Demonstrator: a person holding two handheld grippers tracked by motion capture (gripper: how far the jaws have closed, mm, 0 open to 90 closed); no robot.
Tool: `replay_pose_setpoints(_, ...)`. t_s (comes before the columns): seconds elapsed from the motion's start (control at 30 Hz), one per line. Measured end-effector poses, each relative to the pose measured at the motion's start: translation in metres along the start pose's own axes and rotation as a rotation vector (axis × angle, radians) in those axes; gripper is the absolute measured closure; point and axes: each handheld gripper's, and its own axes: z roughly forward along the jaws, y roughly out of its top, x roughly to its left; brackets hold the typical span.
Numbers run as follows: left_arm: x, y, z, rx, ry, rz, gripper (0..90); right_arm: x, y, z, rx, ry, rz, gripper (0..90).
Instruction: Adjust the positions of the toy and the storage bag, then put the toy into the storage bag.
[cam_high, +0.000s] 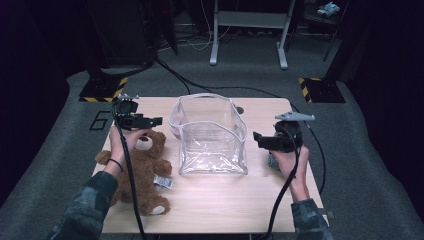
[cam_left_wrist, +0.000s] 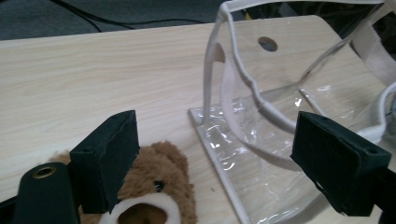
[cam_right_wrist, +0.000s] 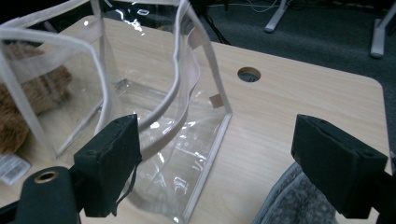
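I'm holding my left gripper (cam_high: 156, 120) over the bear (cam_high: 141, 170), jaws spread wide with nothing between them, and my right gripper (cam_high: 256, 138) is hovering on the other side of the bag (cam_high: 210, 135), jaws also gaping and empty. The bag is sitting open in the middle of the table (cam_high: 225, 195), between both grippers, touching neither. It's see-through, so its walls are tricky to read: in the left gripper view the bag (cam_left_wrist: 261, 140) is running off the right and bottom edges, and glare is washing out the base. The bear is lying at the table's left edge, just beside the bag; my arm and cable are covering part of its body from above, and in the left gripper view I'm only getting the top of the bear's (cam_left_wrist: 159, 186) head and muzzle, cut off at the bottom. In the right gripper view a grey thing (cam_right_wrist: 299, 200) is poking in under the right jaw; too cropped to say what it is.
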Motion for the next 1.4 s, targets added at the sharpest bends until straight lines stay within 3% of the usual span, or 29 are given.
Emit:
replay_pose_setpoints(0.17, 0.004, -0.008, -0.006, -0.003, 0.026, 0.000, 11.0, 0.005, -0.032, -0.005, -0.016, 0.024, 0.001, 10.0)
replay_pose_setpoints(0.37, 0.011, -0.022, -0.009, 0.001, 0.040, 0.008, 9.2, 0.012, -0.073, 0.001, -0.016, 0.037, 0.002, 5.1)
replay_pose_setpoints(0.57, 0.020, -0.036, -0.011, 0.006, 0.049, 0.018, 7.7, 0.022, -0.117, 0.018, 0.012, 0.045, 0.005, 2.0)
replay_pose_setpoints(0.63, 0.023, -0.040, -0.012, 0.006, 0.053, 0.011, 6.8, 0.025, -0.129, 0.026, 0.032, 0.033, -0.018, 1.7)
replay_pose_setpoints(0.7, 0.025, -0.043, -0.013, -0.008, 0.050, -0.009, 5.9, 0.026, -0.143, 0.033, 0.041, 0.044, -0.001, 1.6)
replay_pose_setpoints(0.73, 0.027, -0.044, -0.013, -0.008, 0.057, 0.003, 5.6, 0.027, -0.147, 0.036, 0.055, 0.038, -0.002, 1.4)
replay_pose_setpoints(0.87, 0.030, -0.051, -0.012, 0.001, 0.064, -0.016, 3.0, 0.030, -0.167, 0.051, 0.090, 0.030, -0.010, 1.5)
replay_pose_setpoints(1.1, 0.035, -0.057, -0.009, 0.011, 0.072, -0.006, 2.1, 0.031, -0.185, 0.066, 0.133, -0.006, -0.027, 1.5)
replay_pose_setpoints(1.3, 0.038, -0.058, -0.009, 0.019, 0.090, -0.009, 0.3, 0.034, -0.186, 0.071, 0.155, -0.035, -0.049, 1.5)
replay_pose_setpoints(1.4, 0.041, -0.059, -0.009, 0.027, 0.106, -0.022, 0.1, 0.032, -0.187, 0.071, 0.166, -0.025, -0.056, 1.4)
